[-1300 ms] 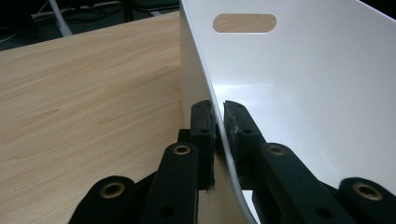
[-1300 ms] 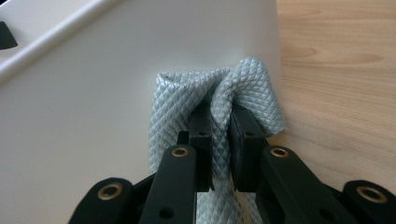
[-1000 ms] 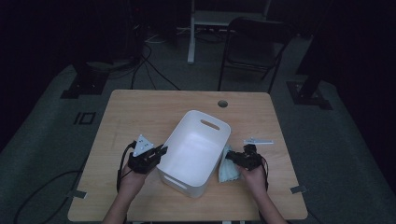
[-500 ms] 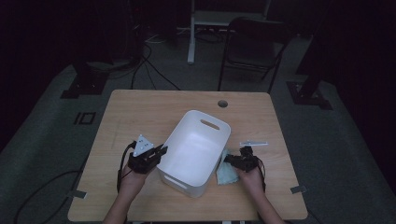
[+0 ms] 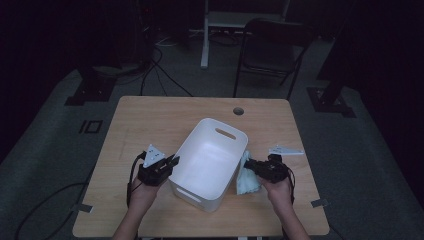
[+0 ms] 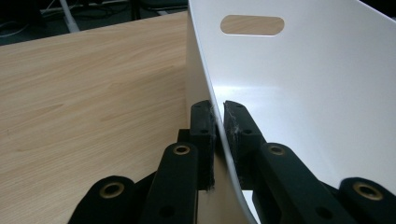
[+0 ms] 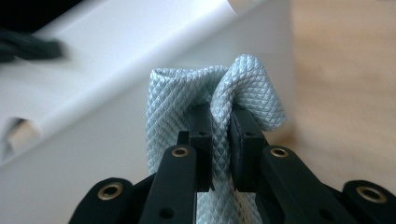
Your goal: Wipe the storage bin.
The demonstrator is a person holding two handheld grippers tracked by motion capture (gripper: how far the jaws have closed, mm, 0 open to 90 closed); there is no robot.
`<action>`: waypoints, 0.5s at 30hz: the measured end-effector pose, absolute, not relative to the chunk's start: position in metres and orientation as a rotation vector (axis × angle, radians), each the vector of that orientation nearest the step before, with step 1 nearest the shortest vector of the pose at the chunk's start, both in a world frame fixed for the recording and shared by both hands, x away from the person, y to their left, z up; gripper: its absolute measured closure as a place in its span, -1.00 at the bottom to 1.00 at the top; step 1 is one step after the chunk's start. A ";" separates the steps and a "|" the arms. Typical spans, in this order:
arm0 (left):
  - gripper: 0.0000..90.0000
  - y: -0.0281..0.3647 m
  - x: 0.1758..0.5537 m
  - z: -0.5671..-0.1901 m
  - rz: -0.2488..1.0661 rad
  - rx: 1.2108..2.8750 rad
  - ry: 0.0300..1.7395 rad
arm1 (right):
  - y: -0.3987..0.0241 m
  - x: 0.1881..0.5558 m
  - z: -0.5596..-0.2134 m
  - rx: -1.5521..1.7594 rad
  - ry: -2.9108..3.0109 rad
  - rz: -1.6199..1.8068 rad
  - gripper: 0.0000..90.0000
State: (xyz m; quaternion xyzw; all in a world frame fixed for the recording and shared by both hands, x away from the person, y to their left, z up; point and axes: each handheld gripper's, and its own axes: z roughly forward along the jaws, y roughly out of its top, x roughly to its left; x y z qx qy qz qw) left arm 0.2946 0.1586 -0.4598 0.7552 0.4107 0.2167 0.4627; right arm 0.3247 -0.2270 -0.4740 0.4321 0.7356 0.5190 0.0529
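Note:
A white plastic bin (image 5: 210,155) with slot handles stands in the middle of the wooden table (image 5: 150,120). My left gripper (image 5: 172,161) is shut on the bin's left rim (image 6: 219,126), one jaw outside the wall and one inside. My right gripper (image 5: 250,165) is shut on a pale blue quilted cloth (image 5: 246,178), which hangs bunched just off the bin's right side. In the right gripper view the cloth (image 7: 243,93) folds over the jaws, with the bin wall (image 7: 116,60) right behind it.
A small pale flat item (image 5: 285,150) lies on the table to the right, beyond my right hand. The table has a round cable hole (image 5: 238,111) near its far edge. A dark chair (image 5: 272,50) and cables stand on the floor behind the table.
My right gripper has lifted the blue cloth off the table beside the bin. The left gripper has stayed on the bin rim.

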 end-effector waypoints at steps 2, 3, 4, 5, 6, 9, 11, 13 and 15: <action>0.83 0.159 0.295 -0.460 0.527 1.855 1.007 | -0.225 0.319 -0.462 1.273 2.221 1.624 0.80; 0.83 0.159 0.295 -0.460 0.527 1.858 1.003 | -0.223 0.317 -0.460 1.260 2.220 1.624 0.80; 0.83 0.159 0.295 -0.460 0.527 1.859 1.001 | -0.221 0.316 -0.459 1.252 2.219 1.609 0.80; 0.83 0.159 0.295 -0.460 0.528 1.865 0.994 | -0.220 0.316 -0.460 1.251 2.215 1.605 0.80; 0.84 0.159 0.295 -0.460 0.530 1.870 0.988 | -0.219 0.317 -0.462 1.263 2.216 1.606 0.80; 0.84 0.158 0.295 -0.459 0.531 1.874 0.982 | -0.217 0.319 -0.469 1.287 2.219 1.572 0.80; 0.84 0.158 0.295 -0.459 0.529 1.876 0.978 | -0.216 0.321 -0.472 1.301 2.226 1.560 0.80; 0.83 0.158 0.295 -0.460 0.527 1.874 0.977 | -0.216 0.322 -0.474 1.311 2.229 1.549 0.80; 0.83 0.158 0.295 -0.459 0.528 1.878 0.974 | -0.216 0.324 -0.477 1.317 2.234 1.536 0.80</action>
